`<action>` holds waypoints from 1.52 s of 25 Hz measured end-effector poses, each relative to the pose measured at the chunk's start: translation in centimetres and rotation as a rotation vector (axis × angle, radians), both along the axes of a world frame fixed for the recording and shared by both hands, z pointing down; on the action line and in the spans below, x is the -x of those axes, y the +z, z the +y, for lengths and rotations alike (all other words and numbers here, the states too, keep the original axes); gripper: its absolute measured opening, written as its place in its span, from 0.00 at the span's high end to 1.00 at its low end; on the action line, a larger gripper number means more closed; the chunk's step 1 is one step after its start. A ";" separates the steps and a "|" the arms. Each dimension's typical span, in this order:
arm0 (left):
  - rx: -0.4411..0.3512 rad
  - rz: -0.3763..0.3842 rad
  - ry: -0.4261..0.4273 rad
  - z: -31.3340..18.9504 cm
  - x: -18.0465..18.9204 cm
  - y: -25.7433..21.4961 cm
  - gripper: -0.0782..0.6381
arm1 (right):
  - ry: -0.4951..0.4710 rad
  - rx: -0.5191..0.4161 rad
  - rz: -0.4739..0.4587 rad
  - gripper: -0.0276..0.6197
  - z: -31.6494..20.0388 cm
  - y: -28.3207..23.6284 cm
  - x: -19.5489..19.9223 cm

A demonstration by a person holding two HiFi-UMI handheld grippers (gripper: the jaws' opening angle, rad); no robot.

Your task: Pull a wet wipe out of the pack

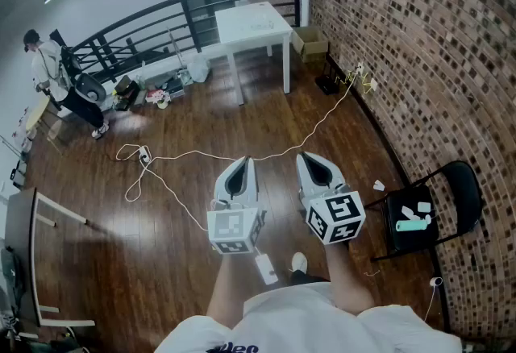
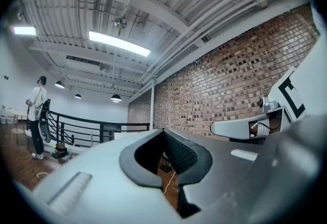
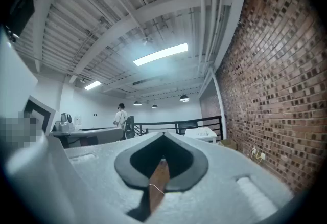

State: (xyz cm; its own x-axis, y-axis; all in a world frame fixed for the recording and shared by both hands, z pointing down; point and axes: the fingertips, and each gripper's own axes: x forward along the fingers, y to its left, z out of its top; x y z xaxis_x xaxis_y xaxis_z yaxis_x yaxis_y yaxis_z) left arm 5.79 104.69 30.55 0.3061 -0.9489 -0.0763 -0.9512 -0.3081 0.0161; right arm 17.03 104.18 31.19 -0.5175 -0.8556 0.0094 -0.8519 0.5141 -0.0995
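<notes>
White T-shirt (image 1: 322,326), grey hand-held grippers (image 1: 242,166) (image 1: 310,162), marker cubes (image 1: 235,230) (image 1: 334,217)

No lettering is legible (the shirt print (image 1: 234,348) is cropped).

Near centre: left gripper (image 1: 242,160) and right gripper (image 1: 307,156), side by side and apart, above the floor (image 1: 145,255).
Floor beyond them: cable (image 1: 189,155), running from the wall (image 1: 419,37) at right across to the left.
Far centre: table (image 1: 242,27), in front of the railing (image 1: 129,33).
Just right of the table, at the wall's foot: box (image 1: 310,43).
Far left: person (image 1: 50,77), by the railing.
Right, against the wall: chair (image 1: 466,186), with pack (image 1: 411,225) on its seat.
</notes>
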 end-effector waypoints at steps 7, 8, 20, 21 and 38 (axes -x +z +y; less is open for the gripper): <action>0.023 -0.011 -0.029 -8.4 -3.6 0.6 0.87 | 0.025 0.012 0.069 0.97 -9.0 0.5 -3.2; 0.031 -0.016 -0.029 -9.3 -3.9 0.8 0.87 | 0.029 0.024 0.077 0.97 -10.2 0.8 -3.5; 0.054 -0.002 -0.049 -24.1 -1.6 3.3 0.87 | 0.065 0.080 0.060 0.97 -24.0 4.4 -2.5; 0.049 0.004 -0.046 -26.3 -1.3 3.4 0.87 | 0.072 0.075 0.067 0.97 -26.1 4.6 -2.3; 0.102 0.034 -0.051 -54.5 12.1 2.8 0.87 | 0.260 0.078 0.098 0.97 -54.6 2.2 8.1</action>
